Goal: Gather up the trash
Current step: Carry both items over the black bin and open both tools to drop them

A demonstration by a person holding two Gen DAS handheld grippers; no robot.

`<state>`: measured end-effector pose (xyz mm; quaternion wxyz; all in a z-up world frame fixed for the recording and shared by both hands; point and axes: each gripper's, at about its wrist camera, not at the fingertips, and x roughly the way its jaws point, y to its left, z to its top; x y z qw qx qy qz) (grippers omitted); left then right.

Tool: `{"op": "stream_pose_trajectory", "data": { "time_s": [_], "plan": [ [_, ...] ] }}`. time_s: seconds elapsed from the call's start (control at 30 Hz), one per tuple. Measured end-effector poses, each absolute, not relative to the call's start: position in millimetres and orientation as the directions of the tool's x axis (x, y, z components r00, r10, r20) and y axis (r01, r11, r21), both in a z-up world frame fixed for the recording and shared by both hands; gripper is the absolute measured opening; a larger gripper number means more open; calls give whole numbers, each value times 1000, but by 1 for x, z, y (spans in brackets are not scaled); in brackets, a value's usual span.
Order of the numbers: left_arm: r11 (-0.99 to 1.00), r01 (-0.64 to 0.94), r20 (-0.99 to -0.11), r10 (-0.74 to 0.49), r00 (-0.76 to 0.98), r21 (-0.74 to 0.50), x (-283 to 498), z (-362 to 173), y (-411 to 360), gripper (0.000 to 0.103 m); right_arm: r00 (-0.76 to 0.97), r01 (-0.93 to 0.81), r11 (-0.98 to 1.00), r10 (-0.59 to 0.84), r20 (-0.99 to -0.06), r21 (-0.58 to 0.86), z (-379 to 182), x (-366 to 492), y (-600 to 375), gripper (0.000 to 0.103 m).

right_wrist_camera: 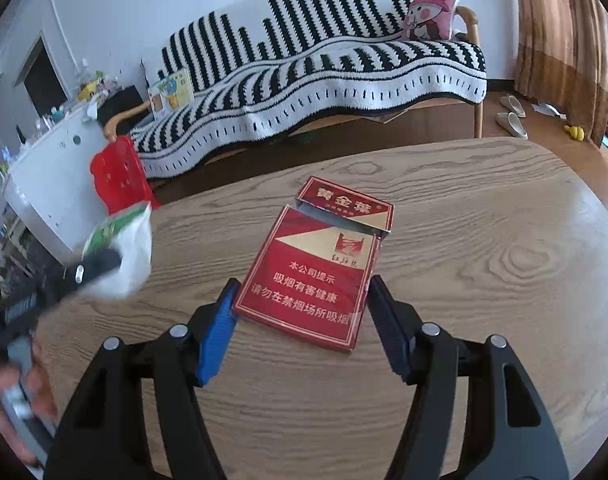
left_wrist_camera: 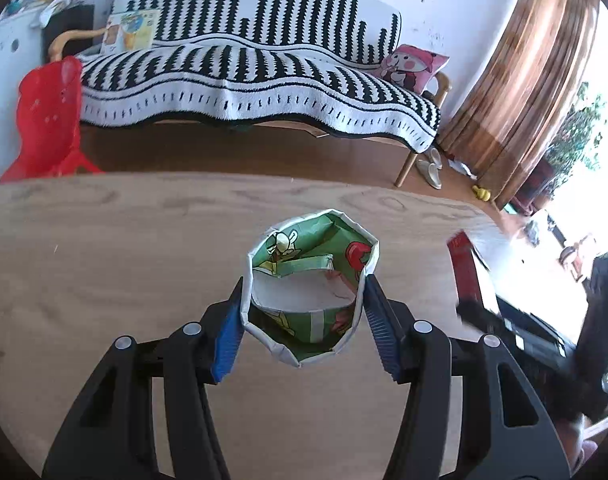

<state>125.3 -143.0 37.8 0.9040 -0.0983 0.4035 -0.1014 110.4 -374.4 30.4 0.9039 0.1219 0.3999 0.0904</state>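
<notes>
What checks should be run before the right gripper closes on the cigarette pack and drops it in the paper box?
1. Left gripper holds paper box by its sides: ok.
2. Box mouth open: ok.
3. Room inside the box for the pack: cannot tell.
4. Right gripper open, fingers either side of cigarette pack: ok.
5. Pack lies flat on table: ok.
6. Pack lid shut: not ok, flipped open.

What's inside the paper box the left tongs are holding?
The paper box shows only its printed green lining and folded flaps; no trash is visible in it. The bottom corners nearest the camera are hidden by the near wall.
</notes>
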Motion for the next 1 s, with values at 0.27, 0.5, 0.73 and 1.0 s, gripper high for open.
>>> {"op": "stream_pose_trajectory", "data": {
  "time_s": [0.27, 0.5, 0.73, 1.0],
  "plan": [
    [953, 187, -691, -300, 658, -237, 29, 63, -160, 55, 742, -88, 961, 238, -627, 261, 72, 20, -371, 63],
    [898, 381, -642, -428, 636, -221, -34, 96, -223, 55, 809, -6, 964, 161, -565, 267, 105, -104, -450, 63],
    [708, 651, -668, -627, 401, -275, -110, 83, -363, 56, 806, 179, 954, -2, -592, 241, 105, -239, -558, 63],
    [552, 762, -854, -521, -2, -339, -185, -47, -502, 56, 649, 434, 809, 24, -760, 397, -25, -342, -651, 63]
  ]
}}
